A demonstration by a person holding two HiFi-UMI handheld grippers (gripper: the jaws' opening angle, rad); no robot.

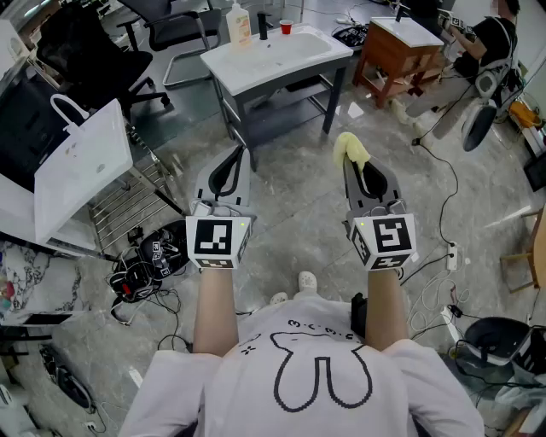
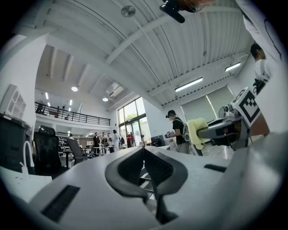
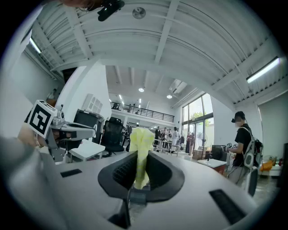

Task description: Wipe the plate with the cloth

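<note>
- the right gripper (image 1: 358, 171) is clamped on a yellow cloth (image 1: 351, 148). the cloth is pinched between the two dark pads, and a soft tuft sticks out past the tips.
- the left gripper (image 1: 240, 158) is closed tight with nothing in it, its ribbed pads meeting edge to edge.
- both are held out level, side by side and well apart, over the bare floor (image 1: 299, 213). from where i stand the wiping hasn't begun; it looks more like a carry toward the work spot.
- i can't pick out a plate anywhere. my guess is the white sink stand (image 1: 256, 75) far ahead and a little left, but its top shows only a basin, a pale bottle (image 1: 240, 24) and a red cup (image 1: 286, 26).
- to do this bit well, i'd keep the pinch on the cloth firm so the tuft doesn't slip back, and bring it in loose end first. the empty gripper should be ready to steady the plate's rim, since a smooth plate would likely skid under a wipe.
- the cloth looks fleecy and limp, and it folds easily.
- the gripper bodies are smooth pale grey plastic with black rubbery pads.
- the sink stand is glossy white on dark metal legs.
- the floor is grey and stone-patterned, with cables (image 1: 439, 213) trailing on the right that are worth stepping round.
- a stiff white bag (image 1: 81, 171) leans on the left.
</note>
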